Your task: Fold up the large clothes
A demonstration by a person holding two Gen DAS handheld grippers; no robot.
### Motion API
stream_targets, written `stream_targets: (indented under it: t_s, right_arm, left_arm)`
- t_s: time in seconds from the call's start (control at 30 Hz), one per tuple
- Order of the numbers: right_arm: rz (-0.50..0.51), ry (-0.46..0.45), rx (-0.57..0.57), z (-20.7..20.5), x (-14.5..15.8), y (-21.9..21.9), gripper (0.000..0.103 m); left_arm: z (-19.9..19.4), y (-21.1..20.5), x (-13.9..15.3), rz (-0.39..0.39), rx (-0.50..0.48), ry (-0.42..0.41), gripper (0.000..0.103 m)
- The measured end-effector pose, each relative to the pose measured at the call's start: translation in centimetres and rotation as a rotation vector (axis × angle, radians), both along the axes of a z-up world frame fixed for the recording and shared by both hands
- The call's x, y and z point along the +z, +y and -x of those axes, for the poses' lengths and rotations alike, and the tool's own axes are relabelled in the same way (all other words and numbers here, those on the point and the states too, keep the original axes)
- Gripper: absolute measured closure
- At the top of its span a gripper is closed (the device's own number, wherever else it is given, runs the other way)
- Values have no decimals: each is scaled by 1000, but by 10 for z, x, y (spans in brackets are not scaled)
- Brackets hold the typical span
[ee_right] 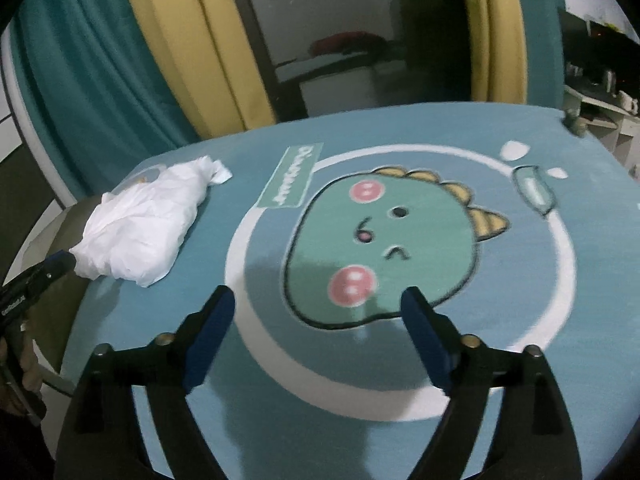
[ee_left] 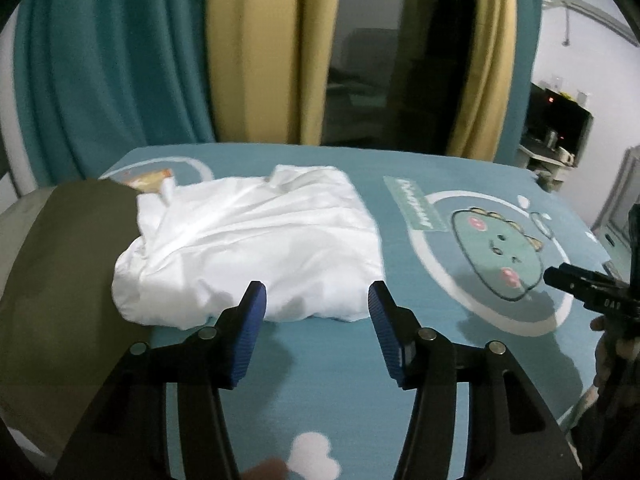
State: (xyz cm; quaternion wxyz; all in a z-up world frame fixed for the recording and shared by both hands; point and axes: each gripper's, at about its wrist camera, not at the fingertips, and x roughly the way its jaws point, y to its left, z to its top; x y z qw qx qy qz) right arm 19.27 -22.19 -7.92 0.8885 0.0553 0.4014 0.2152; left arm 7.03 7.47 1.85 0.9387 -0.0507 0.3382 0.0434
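I am counting two grippers: my left gripper (ee_left: 316, 296) and my right gripper (ee_right: 318, 300), each showing two blue pads, so four pads in all. Ahead of my left gripper one white garment (ee_left: 248, 248) is lying bunched on one blue blanket (ee_left: 320, 360); from my right gripper it is sitting off to the left. Just ahead of my right gripper I am seeing one green dinosaur face (ee_right: 384, 252), wearing two pink cheeks, inside one white ring. Beyond, two yellow curtains (ee_left: 256, 52) and one teal curtain (ee_left: 108, 60) are hanging. One olive cushion (ee_left: 64, 280) is lying left of my left gripper.
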Motion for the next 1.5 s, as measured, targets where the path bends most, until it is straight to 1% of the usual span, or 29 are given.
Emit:
stream_targets:
  t_s: [0.1,0.2,0.27,0.43,0.5,0.57,0.7,0.9,1.03,1.17,1.3,1.4,1.5]
  right_arm:
    - [6,-27,-26,3,11,-15,16]
    - [15,-65,-47,7,27,-29,16]
    - [24,-96,-60,10,40,-37,15]
    - [27,-173,-76,21,71,-52,8]
    - [23,-206,-82,25,85,-58,7]
    - [24,-239,-89,30,97,-62,6]
    - [31,-310,-101,41,123,-69,5]
    - [43,-426,-114,65,160,-71,4]
    - [43,-511,-138,84,181,-69,3]
    - [33,-575,-163,98,194,-65,2]
    - [22,-614,-187,107,199,-61,2]
    - [8,-612,-193,107,195,-58,2]
    - [-1,-588,-158,100,185,-54,2]
  left_arm:
    - [-2,-14,12,-29,-25,-22,47]
    - [0,-25,27,-43,-46,-60,45]
    - [2,-34,39,-44,-66,-94,38]
    - [8,-51,66,-69,-95,-168,29]
    - [10,-56,75,-77,-100,-193,26]
    - [11,-62,83,-92,-107,-213,21]
    - [19,-70,104,-108,-105,-293,21]
    - [33,-78,132,-129,-99,-392,20]
    - [46,-78,145,-120,-103,-448,20]
    - [56,-73,152,-98,-79,-489,21]
    - [64,-64,151,-89,-57,-514,21]
    - [67,-57,147,-62,-52,-524,20]
    - [69,-46,141,-35,-57,-528,20]
